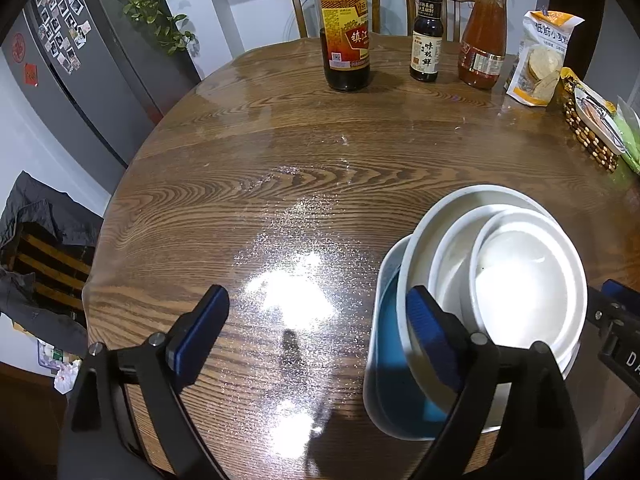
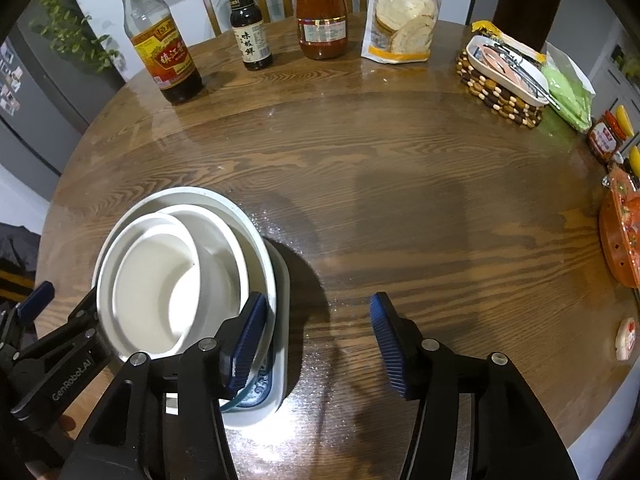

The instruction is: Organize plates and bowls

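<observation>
Nested bowls (image 1: 520, 280) sit btwn both grippers – left gripper (image 1: 316, 336) wide open, right gripper (image 2: 318, 344) half open, both empty.

On the brown, dark-grained wooden table (image 2: 360, 200), the nested bowls (image 2: 160, 276) were plain white, and the dish (image 2: 280, 320) beneath them was pale outside with a blue inside and a blue-and-white pattern near its rim. Both grippers showed black frames with ribbed dark blue pads (image 1: 428, 328). At the table's far edge, the vinegar bottle (image 2: 168, 52) carried a red and yellow label and a yellow cap, the small bottle (image 2: 248, 28) was black, and the sauce bottle (image 2: 320, 12) orange-red. The flour bag (image 2: 400, 12) was white and yellow. The beaded trivet (image 2: 496, 96) mixed dark brown and cream.
</observation>
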`<act>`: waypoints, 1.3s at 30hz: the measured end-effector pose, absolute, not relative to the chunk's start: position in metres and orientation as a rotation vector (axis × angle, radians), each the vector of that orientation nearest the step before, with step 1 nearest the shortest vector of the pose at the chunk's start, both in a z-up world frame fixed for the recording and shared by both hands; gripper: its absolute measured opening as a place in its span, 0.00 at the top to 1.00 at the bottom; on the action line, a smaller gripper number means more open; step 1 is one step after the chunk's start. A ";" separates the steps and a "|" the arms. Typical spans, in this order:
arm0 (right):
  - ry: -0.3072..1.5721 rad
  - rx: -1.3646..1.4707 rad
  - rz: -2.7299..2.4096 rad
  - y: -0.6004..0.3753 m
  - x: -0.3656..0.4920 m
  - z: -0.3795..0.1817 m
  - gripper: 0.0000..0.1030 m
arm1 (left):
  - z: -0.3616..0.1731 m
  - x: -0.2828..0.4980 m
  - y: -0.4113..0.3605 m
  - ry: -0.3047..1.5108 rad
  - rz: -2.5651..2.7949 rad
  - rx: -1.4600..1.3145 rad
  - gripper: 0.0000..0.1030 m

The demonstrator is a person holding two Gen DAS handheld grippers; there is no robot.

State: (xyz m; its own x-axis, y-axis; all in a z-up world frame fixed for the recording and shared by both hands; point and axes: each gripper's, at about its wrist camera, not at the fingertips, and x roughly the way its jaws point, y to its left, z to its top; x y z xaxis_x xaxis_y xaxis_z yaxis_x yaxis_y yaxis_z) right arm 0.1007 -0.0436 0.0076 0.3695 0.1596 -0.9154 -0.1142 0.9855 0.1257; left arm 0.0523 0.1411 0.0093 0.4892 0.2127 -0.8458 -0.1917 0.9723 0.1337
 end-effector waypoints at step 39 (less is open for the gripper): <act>0.943 0.026 0.381 -0.058 0.044 0.063 0.38 | 0.066 0.009 0.141 0.861 0.175 -0.037 0.01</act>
State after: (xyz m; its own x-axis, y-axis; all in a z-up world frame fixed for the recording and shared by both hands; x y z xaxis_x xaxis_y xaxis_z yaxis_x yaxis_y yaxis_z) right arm 0.0445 -0.0577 0.0628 0.5258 0.3301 -0.7840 -0.3071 0.9331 0.1869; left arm 0.0095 0.1406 0.0659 0.6382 0.1382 -0.7573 -0.1683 0.9850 0.0379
